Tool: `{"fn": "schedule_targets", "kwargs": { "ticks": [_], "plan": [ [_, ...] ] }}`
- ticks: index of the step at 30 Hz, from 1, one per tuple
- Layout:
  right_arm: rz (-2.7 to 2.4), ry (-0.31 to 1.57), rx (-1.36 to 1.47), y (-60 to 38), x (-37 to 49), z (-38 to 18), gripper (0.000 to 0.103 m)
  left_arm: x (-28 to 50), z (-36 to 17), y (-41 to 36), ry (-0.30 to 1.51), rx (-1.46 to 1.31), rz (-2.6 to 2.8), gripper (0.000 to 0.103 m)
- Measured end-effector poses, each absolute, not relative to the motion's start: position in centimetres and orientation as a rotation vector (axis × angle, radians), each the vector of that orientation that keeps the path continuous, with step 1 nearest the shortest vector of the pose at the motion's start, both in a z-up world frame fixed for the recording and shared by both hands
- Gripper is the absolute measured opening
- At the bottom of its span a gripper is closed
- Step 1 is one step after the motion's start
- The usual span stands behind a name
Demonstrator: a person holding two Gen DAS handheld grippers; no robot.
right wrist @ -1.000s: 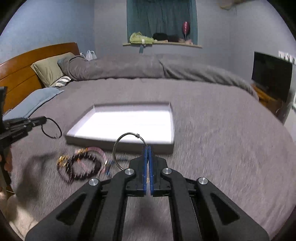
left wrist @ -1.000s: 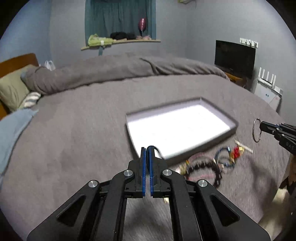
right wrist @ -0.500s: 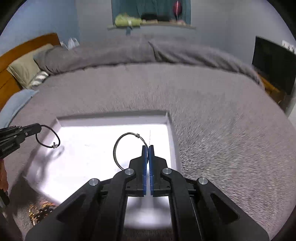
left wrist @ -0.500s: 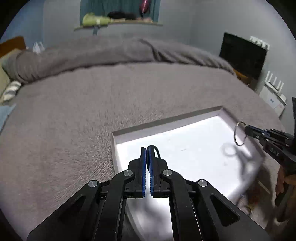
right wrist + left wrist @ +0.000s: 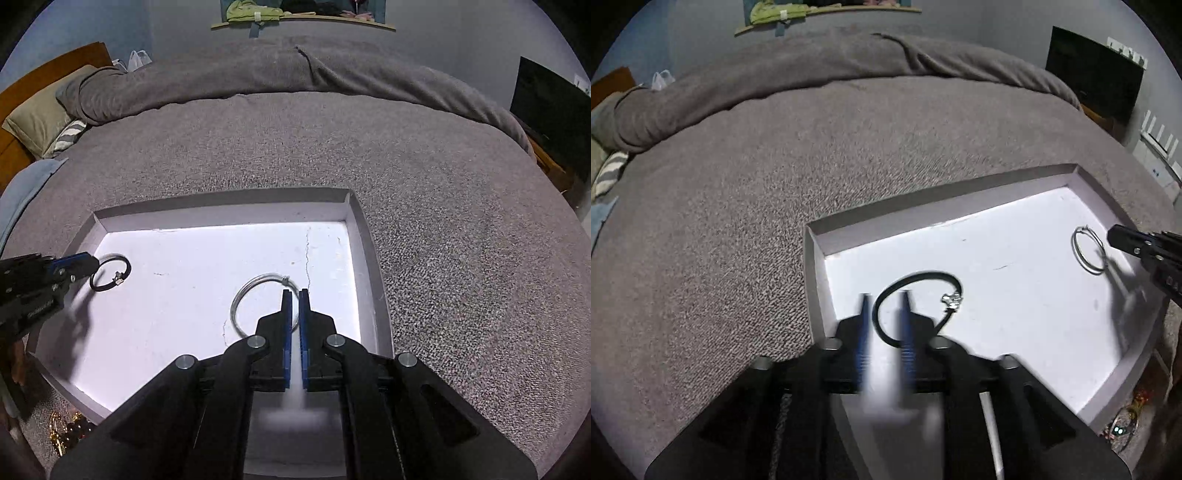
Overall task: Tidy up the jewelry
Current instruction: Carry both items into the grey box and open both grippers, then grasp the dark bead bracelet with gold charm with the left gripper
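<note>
A shallow white tray [image 5: 816, 266] [image 5: 354, 221] lies on the grey bed. A black cord bracelet [image 5: 916, 275] with a small silver clasp lies in the tray's left part; it also shows in the right wrist view [image 5: 110, 274]. My left gripper [image 5: 884, 299] is open over it, fingers either side of the loop. A thin silver hoop [image 5: 255, 295] lies in the tray's right part, also seen in the left wrist view [image 5: 1087, 254]. My right gripper [image 5: 294, 293] is slightly open just at the hoop's edge, holding nothing.
Several loose bracelets and beads lie on the blanket beside the tray's near edge [image 5: 70, 430] [image 5: 1126, 424]. Pillows [image 5: 40, 118] and a wooden headboard are at the far left. A dark TV [image 5: 1093, 74] stands at the right.
Both grippers moved forward over the tray and opened. The black bracelet and the silver hoop, held before, now lie on the tray floor.
</note>
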State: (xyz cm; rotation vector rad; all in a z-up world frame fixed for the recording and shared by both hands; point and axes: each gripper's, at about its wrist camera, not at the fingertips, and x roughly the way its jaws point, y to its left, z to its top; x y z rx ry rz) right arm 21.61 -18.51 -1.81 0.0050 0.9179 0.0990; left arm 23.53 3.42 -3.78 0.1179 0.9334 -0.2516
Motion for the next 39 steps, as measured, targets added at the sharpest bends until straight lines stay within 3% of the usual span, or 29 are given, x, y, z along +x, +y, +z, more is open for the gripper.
{"fn": "schedule_targets", "kwargs": {
  "ticks": [4, 6, 8, 11, 14, 26, 39],
  "plan": [
    [0.102, 0.89, 0.025, -18.8, 20.9, -0.5, 0.006, 21.9, -2.6, 3.3, 0.912, 0.118, -0.26, 0.043],
    [0.102, 0.87, 0.035, -19.1, 20.1, 0.5, 0.023, 20.9, -1.7, 3.2, 0.892, 0.138, -0.247, 0.047],
    [0.108, 0.839, 0.051, -19.5, 18.8, 1.7, 0.031, 19.4, -0.4, 3.3, 0.86, 0.146, -0.249, 0.055],
    [0.114, 0.817, 0.069, -20.1, 17.0, 3.1, 0.033, 16.7, 1.4, 3.4, 0.82, 0.161, -0.248, 0.067],
    [0.114, 0.782, 0.079, -20.9, 14.6, 4.5, 0.051, 14.3, 2.6, 3.5, 0.786, 0.185, -0.23, 0.079],
    [0.156, 0.71, 0.072, -22.7, 6.8, 6.8, 0.096, 6.6, 5.4, 4.9, 0.721, 0.098, -0.212, 0.095],
    [0.116, 0.733, 0.043, -25.0, 1.5, 3.0, 0.098, 1.1, 1.9, 4.1, 0.711, 0.13, -0.234, 0.097]
  ]
}}
